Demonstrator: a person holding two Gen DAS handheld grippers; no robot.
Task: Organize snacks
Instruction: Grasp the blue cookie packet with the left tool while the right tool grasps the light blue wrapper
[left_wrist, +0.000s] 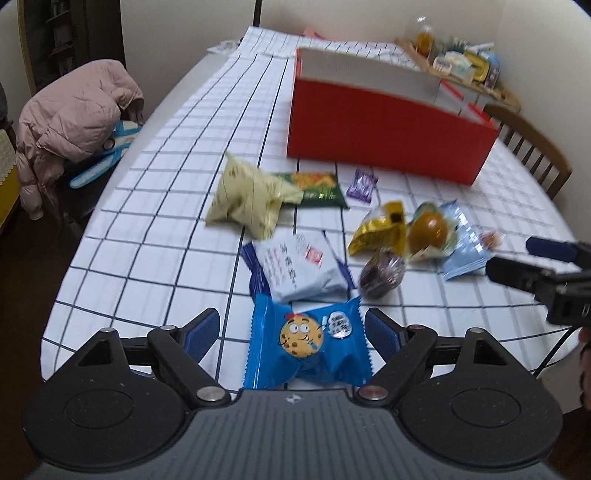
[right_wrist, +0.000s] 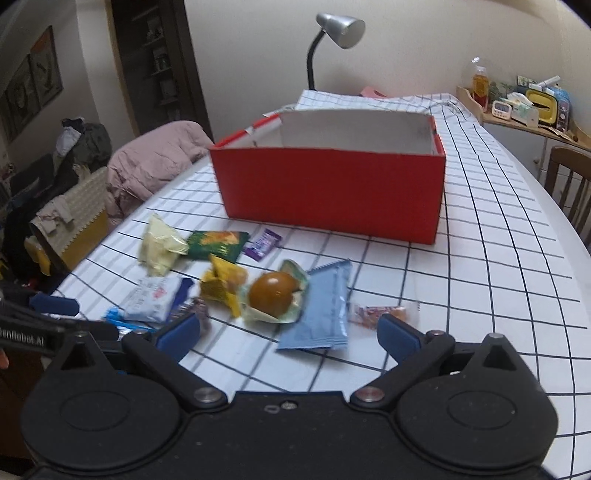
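A checked tablecloth (left_wrist: 155, 229) carries a scatter of wrapped snacks in front of an open red box (left_wrist: 384, 136), whose pale inside faces up with nothing visible in it from either camera. My left gripper (left_wrist: 291, 330) hangs low over the near edge with its jaws spread wide; the blue cookie packet (left_wrist: 308, 341), printed with a cartoon biscuit face, lies between the blue pads, and neither pad presses on it. Just beyond it sits a white and blue packet (left_wrist: 299, 267), with a dark round sweet (left_wrist: 380, 277) beside that. Farther on lie a pale yellow bag (left_wrist: 247, 195), a green packet (left_wrist: 317, 188) and a small purple sweet (left_wrist: 362, 184), all short of the box. My right gripper (right_wrist: 288, 334) is also parted wide and holds nothing; a light blue sachet (right_wrist: 321, 314) lies on the cloth between its fingers, untouched. Beside the sachet rest a brown egg in clear wrap (right_wrist: 275, 297), a gold wrapper (right_wrist: 221, 284) and a small clear sweet wrapper (right_wrist: 380, 314). A pink jacket (left_wrist: 74, 122) drapes a chair at the left.
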